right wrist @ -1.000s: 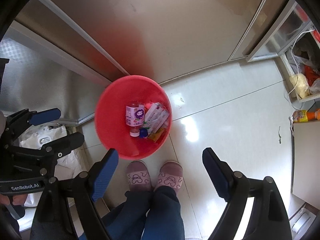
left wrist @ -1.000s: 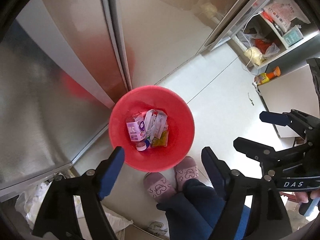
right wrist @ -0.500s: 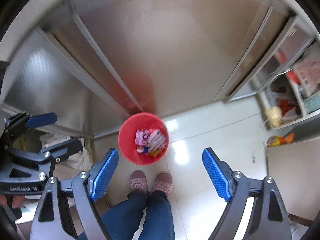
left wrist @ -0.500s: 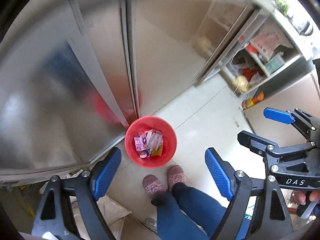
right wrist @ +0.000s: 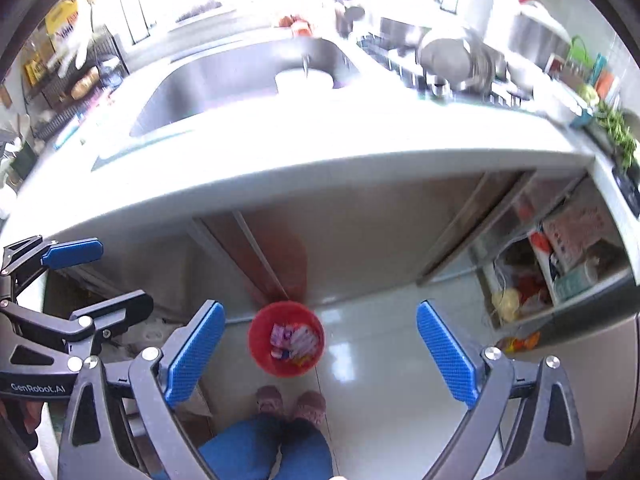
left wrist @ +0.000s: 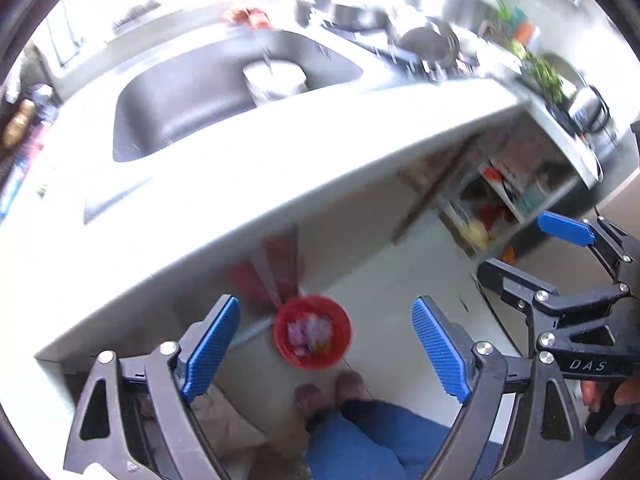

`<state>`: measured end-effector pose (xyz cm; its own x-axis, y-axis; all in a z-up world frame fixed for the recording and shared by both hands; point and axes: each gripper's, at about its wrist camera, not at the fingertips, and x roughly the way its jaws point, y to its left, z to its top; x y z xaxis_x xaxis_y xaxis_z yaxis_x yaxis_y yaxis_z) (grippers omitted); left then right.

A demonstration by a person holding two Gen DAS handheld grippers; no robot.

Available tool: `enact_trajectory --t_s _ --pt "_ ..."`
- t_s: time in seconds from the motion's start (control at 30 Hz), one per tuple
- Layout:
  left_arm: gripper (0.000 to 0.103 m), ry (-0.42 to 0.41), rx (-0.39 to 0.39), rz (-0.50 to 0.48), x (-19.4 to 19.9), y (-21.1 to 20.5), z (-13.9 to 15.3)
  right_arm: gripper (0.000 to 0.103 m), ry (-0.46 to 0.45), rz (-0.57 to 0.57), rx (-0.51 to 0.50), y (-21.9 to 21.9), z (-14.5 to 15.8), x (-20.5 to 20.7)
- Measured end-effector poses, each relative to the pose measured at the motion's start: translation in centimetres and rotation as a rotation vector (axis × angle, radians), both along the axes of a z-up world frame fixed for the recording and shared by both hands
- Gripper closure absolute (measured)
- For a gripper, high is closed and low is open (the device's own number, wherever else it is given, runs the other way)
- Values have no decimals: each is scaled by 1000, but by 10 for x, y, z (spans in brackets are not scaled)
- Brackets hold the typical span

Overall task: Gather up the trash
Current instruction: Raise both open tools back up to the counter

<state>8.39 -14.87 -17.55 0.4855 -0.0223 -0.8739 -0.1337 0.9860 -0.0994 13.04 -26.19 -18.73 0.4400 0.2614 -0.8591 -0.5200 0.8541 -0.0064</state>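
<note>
A red bin (left wrist: 282, 334) stands on the pale floor by the cabinet doors, far below me, with wrappers and a small carton (left wrist: 310, 330) lying inside. My left gripper (left wrist: 325, 302) hangs high above it. Its jaws are opening and nothing is between the blue pads (left wrist: 212, 344). In the right wrist view the same red bin (right wrist: 256, 340) with its trash (right wrist: 292, 338) shows between the blue pads (right wrist: 448, 356) of my right gripper (right wrist: 320, 306). Its jaws are also opening, with nothing between them. Each gripper appears at the edge of the other's view: the right gripper (left wrist: 516, 246) and the left gripper (right wrist: 124, 276).
A white counter (left wrist: 240, 200) juts out above the bin and holds a steel sink (left wrist: 180, 100) with a white bowl (left wrist: 276, 80). Pots and a dish rack (right wrist: 448, 60) sit behind it. Open shelves (right wrist: 560, 272) stand at the right. The person's slippers (right wrist: 288, 400) are beside the bin.
Both grippers have risen well above the bin, which now looks small. The counter and sink have come into view. Both pairs of jaws stand a little wider.
</note>
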Motion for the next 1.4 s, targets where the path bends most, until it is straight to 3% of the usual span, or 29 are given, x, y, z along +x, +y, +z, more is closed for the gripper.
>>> enact_trajectory --t_s 0.27,0.43,0.63,0.87,1.4 --pt "16 -61 41 121 0 33 47 5 -73 124 33 28 41 14" --pt "16 -75 13 217 -7 72 73 5 -93 191 63 61 64 16" --pt "16 -95 83 300 -23 119 101 5 -98 284 92 114 87 19" --pt "16 -89 95 396 -30 196 110 5 -103 387 101 194 99 31" --pt "16 -69 58 478 -25 385 112 5 -44 494 78 368 96 52"
